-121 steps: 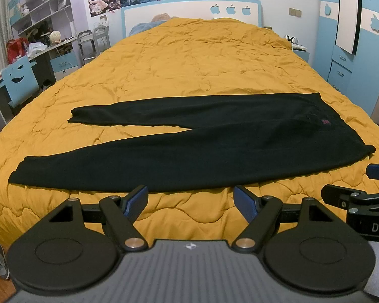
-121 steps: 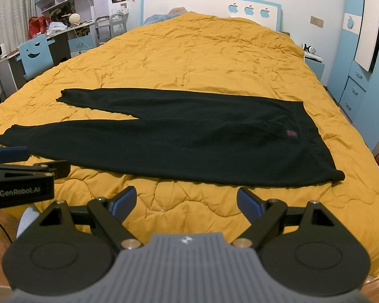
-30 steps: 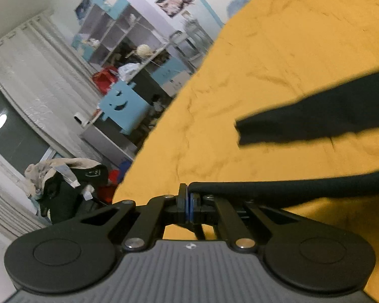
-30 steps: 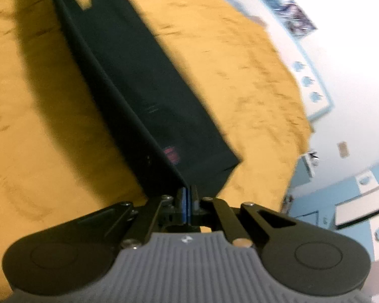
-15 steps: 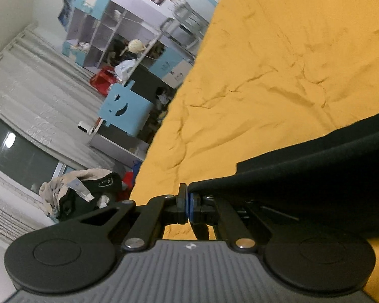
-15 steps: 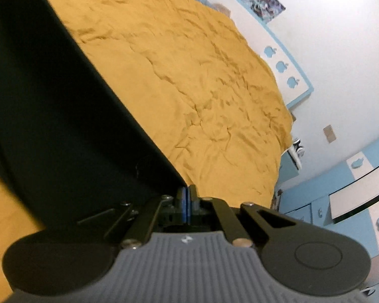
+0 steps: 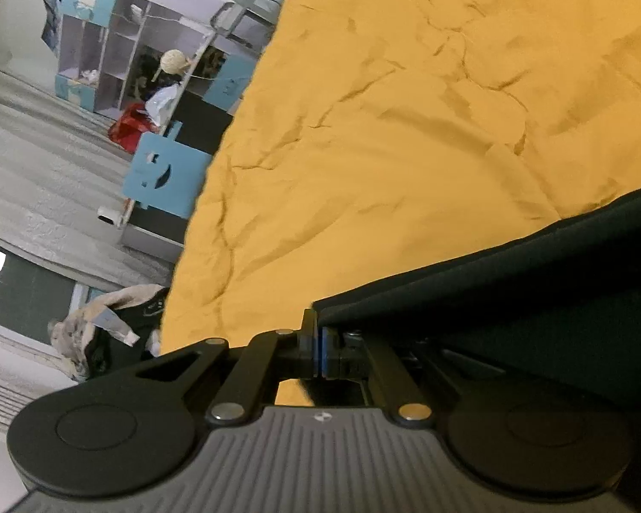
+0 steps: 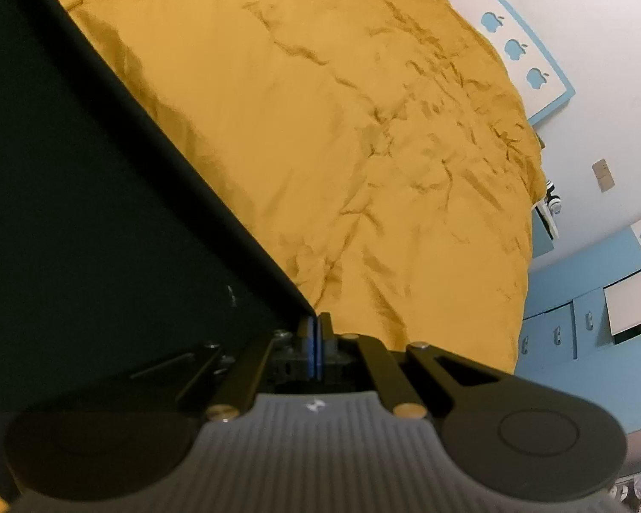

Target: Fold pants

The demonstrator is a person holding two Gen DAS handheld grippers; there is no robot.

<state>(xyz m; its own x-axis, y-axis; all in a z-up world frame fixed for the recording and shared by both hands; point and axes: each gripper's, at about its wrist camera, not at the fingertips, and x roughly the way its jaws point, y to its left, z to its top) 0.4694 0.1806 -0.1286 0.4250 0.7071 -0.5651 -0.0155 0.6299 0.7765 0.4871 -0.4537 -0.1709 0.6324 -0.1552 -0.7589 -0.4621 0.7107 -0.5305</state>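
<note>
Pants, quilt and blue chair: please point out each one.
pants [image 7: 513,290], left wrist view, on the dark cloth by the tongs
quilt [image 8: 342,128], right wrist view, on bare yellow cloth
blue chair [image 7: 162,175], left wrist view, on its back

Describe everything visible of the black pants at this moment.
The black pants are plain, dark, matte fabric, lifted and pulled taut above the yellow quilt. The left gripper is shut on one corner and the right gripper on another, each edge running straight away from its fingers. In the right wrist view the cloth fills the left side as a flat sheet. Waistband, hems and lower part are not visible.
</note>
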